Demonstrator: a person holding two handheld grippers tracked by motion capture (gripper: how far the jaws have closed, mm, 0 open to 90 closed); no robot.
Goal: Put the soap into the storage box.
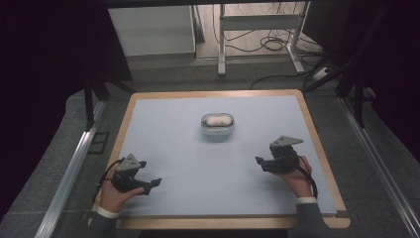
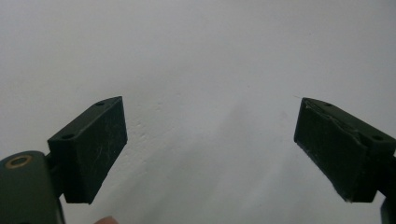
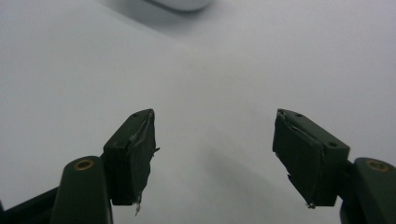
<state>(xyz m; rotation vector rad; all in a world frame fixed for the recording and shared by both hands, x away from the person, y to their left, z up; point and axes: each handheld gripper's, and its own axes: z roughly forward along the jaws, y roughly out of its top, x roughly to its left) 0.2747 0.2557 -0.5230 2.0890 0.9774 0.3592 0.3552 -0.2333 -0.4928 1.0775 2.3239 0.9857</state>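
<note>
A small oval container (image 1: 217, 125) with a clear lid sits on the pale blue surface (image 1: 198, 163), a little toward the far edge and about midway between the left and right edges; something white and rounded lies inside it, though what it is cannot be told from here; the lid looks shut. In the right gripper view a blurred white curve at the top edge is likely this same container (image 3: 184, 3).

The right gripper (image 1: 259, 161) rests low toward the near right corner, well apart from the container; its jaws stand spread with nothing between them, as the right gripper view shows (image 3: 212, 149). The left gripper (image 1: 154, 184) sits toward the near left corner, also well apart; its jaws too are spread and empty over bare surface (image 2: 210, 140).

The step in hand seems to be a first reach; to do it well, the nearer gripper should probably come in level across the container's short width, jaws kept wide until they straddle its wall; the other gripper could steady the base, since a light tub may slide when pinched or when its lid is pried.
</note>
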